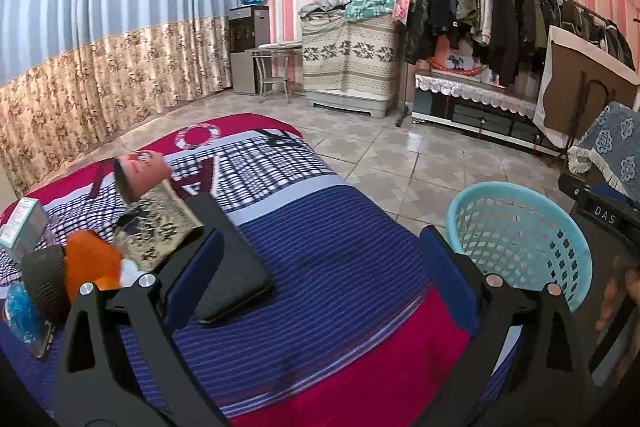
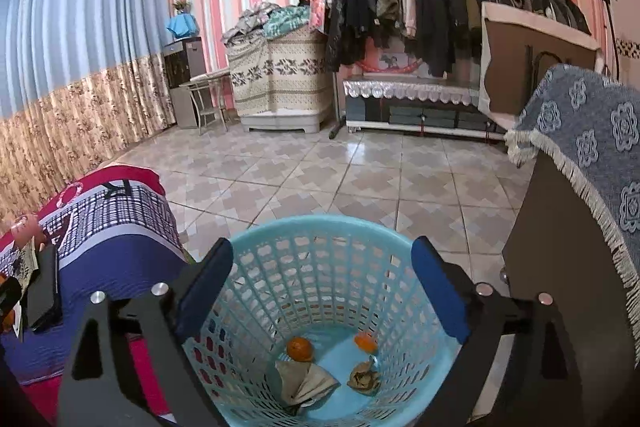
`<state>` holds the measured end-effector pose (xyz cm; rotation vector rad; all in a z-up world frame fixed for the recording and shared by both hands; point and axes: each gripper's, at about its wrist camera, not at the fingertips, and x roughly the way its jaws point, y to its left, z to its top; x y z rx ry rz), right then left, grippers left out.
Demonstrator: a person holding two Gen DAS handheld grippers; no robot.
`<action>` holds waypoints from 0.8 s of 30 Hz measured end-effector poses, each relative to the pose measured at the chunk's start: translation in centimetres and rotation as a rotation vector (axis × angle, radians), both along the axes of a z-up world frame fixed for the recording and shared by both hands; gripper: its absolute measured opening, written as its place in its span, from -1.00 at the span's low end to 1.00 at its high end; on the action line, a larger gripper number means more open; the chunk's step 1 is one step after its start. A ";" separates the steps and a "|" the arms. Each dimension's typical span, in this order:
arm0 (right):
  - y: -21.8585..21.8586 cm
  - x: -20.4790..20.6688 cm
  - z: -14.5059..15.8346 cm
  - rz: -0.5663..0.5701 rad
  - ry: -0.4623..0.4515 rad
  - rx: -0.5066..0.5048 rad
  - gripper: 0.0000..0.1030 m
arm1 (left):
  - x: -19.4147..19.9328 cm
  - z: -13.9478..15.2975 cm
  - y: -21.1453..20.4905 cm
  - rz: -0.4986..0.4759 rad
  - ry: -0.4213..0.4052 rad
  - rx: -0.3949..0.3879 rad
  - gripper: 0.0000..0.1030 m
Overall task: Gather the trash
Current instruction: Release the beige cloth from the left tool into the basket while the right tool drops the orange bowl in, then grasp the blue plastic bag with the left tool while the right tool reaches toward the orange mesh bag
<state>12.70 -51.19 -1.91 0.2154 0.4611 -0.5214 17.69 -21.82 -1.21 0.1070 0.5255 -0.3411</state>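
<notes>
A bed (image 1: 320, 235) with a striped blue, white and red cover fills the left side, carrying a black wallet (image 1: 236, 267), a patterned gold packet (image 1: 160, 231), an orange wrapper (image 1: 90, 263) and a small box (image 1: 22, 227) clustered near its left edge. Beside the bed on the tiled floor stands the turquoise basket (image 2: 320, 239), holding a small orange (image 2: 299, 349), crumpled paper (image 2: 304, 381), a brown scrap (image 2: 363, 379) and an orange peel (image 2: 365, 341). The left claw (image 1: 320, 267) hangs spread and empty over the bed, and the right claw (image 2: 320, 287), spread too, hangs over the basket's mouth with nothing between its fingers.
</notes>
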 end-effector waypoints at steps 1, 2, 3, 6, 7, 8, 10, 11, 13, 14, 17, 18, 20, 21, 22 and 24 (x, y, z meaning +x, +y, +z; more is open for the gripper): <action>0.3 0.1 0.1 0.008 -0.003 -0.006 0.75 | -0.1 0.2 0.3 0.006 -0.004 0.000 0.84; 0.7 0.2 0.3 0.018 -0.004 -0.010 0.75 | -0.2 0.3 0.8 0.014 -0.008 0.000 0.84; 1.1 0.3 0.4 0.032 -0.004 -0.014 0.75 | -0.3 0.5 1.4 0.022 -0.011 -0.001 0.84; 2.4 0.5 0.8 0.067 -0.012 -0.018 0.75 | -0.6 0.9 3.0 0.049 -0.018 -0.004 0.84; 2.7 0.5 1.0 0.078 -0.016 -0.018 0.75 | -0.7 1.0 3.3 0.055 -0.020 -0.005 0.84; 3.3 0.6 1.1 0.093 -0.018 -0.020 0.75 | -0.7 1.0 4.1 0.068 -0.021 -0.005 0.84; 4.5 0.9 1.3 0.126 -0.022 -0.024 0.75 | -0.9 1.0 5.1 0.088 -0.017 -0.004 0.84; 4.9 0.9 1.4 0.138 -0.023 -0.024 0.75 | -1.0 1.0 5.9 0.102 -0.013 -0.004 0.84; 6.1 1.3 1.5 0.165 -0.022 -0.032 0.75 | -1.1 0.9 7.2 0.123 -0.004 -0.007 0.84; 6.8 1.4 1.4 0.176 -0.019 -0.037 0.75 | -1.2 0.8 8.1 0.138 0.002 -0.008 0.84; 8.4 1.7 1.5 0.215 -0.010 -0.045 0.75 | -1.4 0.6 10.2 0.175 0.008 -0.007 0.84; 9.1 1.8 1.6 0.231 -0.009 -0.050 0.75 | -1.5 0.5 10.8 0.187 0.009 -0.004 0.84; 10.1 1.9 1.6 0.253 -0.009 -0.055 0.75 | -1.7 0.3 12.4 0.214 0.017 -0.001 0.84; 10.4 2.0 1.7 0.261 -0.008 -0.056 0.75 | -1.8 0.1 13.2 0.225 0.023 -0.001 0.84; 11.0 2.1 1.6 0.273 -0.006 -0.057 0.75 | -1.9 0.0 14.0 0.236 0.029 -0.002 0.84; 11.9 2.2 1.5 0.295 -0.003 -0.055 0.75 | -2.3 -0.2 15.7 0.266 0.038 -0.005 0.84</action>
